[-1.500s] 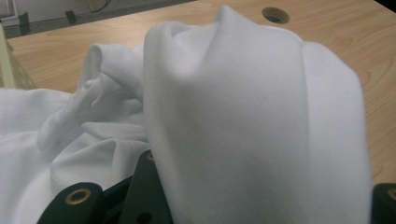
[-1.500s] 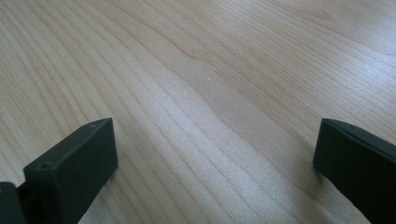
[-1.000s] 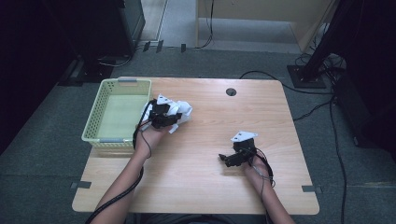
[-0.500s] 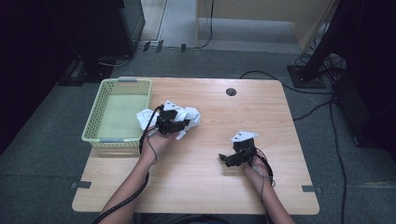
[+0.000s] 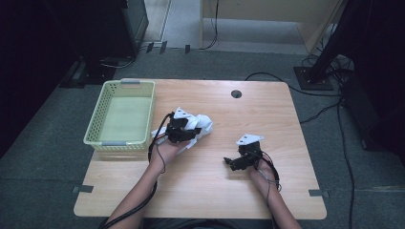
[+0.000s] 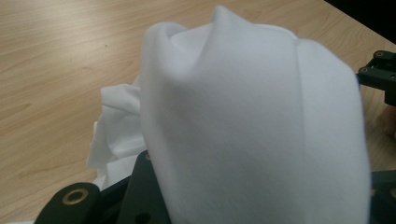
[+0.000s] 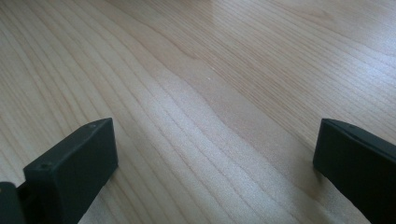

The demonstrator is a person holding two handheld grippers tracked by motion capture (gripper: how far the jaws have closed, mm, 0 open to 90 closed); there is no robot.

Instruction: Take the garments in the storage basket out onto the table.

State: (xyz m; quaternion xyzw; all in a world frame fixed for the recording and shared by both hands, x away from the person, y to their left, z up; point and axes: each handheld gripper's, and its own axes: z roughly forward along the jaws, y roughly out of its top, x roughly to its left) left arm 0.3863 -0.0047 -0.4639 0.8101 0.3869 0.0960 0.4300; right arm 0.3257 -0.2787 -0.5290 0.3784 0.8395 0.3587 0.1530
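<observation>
Bunching white cloth (image 6: 252,121) between left gripper (image 5: 184,131) jaws

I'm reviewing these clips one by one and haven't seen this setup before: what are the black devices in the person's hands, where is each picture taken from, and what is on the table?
A person sits at a wooden table holding a two-jaw hand gripper in each hand. The high view looks down from above; the other two pictures come from cameras riding on the grippers, looking along their black jaws. The left gripper is closed on a crumpled white cloth, beside a pale green basket that looks empty. The right gripper sits low over bare wood with its jaws wide open and nothing between them.
</observation>
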